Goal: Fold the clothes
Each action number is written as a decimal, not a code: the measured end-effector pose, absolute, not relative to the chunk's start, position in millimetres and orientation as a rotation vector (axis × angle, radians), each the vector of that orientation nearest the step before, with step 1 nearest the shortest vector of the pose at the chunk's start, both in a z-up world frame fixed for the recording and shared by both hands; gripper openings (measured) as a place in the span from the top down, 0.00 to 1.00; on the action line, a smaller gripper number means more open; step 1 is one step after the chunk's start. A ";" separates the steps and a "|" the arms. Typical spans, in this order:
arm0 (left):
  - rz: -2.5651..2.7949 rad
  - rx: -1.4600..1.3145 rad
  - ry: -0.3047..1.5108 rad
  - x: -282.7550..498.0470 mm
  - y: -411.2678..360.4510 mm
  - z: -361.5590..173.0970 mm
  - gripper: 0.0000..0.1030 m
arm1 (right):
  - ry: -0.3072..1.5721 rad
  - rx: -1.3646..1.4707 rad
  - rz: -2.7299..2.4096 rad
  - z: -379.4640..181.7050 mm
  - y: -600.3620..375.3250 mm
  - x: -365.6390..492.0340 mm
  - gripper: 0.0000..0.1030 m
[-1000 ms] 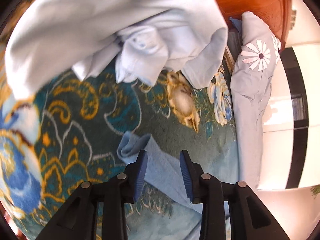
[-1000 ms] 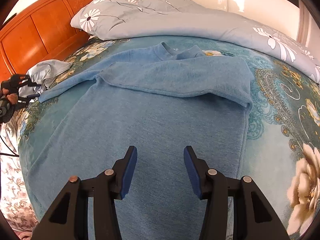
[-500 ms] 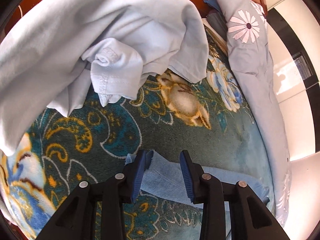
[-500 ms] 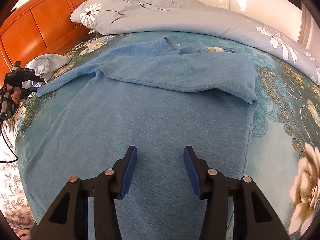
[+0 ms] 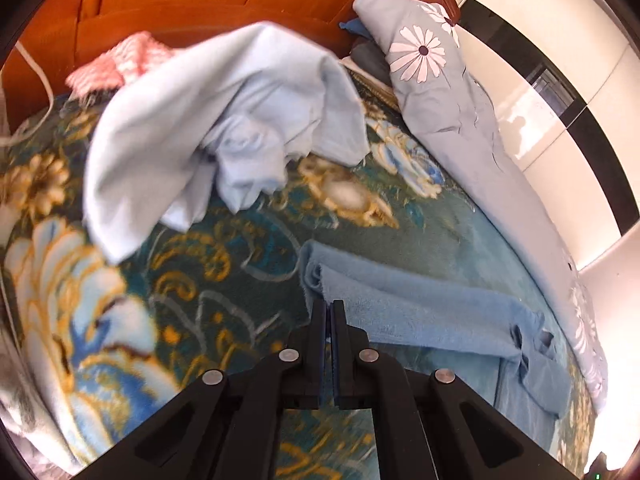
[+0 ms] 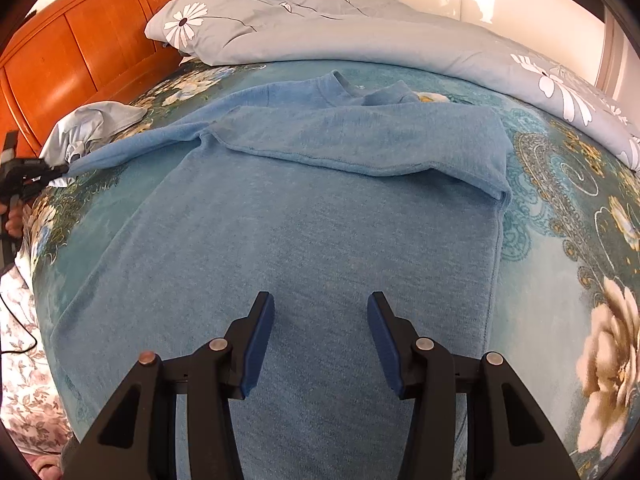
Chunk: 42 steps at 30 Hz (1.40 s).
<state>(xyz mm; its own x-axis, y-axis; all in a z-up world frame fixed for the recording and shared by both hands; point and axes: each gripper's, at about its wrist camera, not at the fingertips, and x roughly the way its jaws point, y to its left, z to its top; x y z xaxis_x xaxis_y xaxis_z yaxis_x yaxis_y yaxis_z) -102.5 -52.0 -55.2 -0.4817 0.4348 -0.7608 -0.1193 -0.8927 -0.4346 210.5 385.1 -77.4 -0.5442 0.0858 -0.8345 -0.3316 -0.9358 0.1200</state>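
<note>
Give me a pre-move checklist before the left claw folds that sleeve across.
1. Left claw shut on the sleeve cuff: ok.
2. Right claw open, above the blue sweater body, holding nothing: ok.
3. Other sleeve already folded across the chest: ok.
4. Sweater body flat on the blanket: ok.
5. Light blue garment lies close to the cuff; whether it touches the sleeve: cannot tell.
6. Grip depth on the cuff: cannot tell.

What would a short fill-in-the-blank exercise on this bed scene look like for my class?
1. The left gripper is shut on the blue sweater's ____.
2. The right gripper hangs ____ above the sweater.
3. The headboard is made of ____.
4. The grey duvet bears white ____.

Missing words: sleeve; open; wood; flowers
</note>
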 end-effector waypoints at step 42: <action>2.082 -0.860 -0.136 -21.4 326.5 128.5 0.96 | 0.522 -1.153 2.523 -57.1 434.8 250.0 0.51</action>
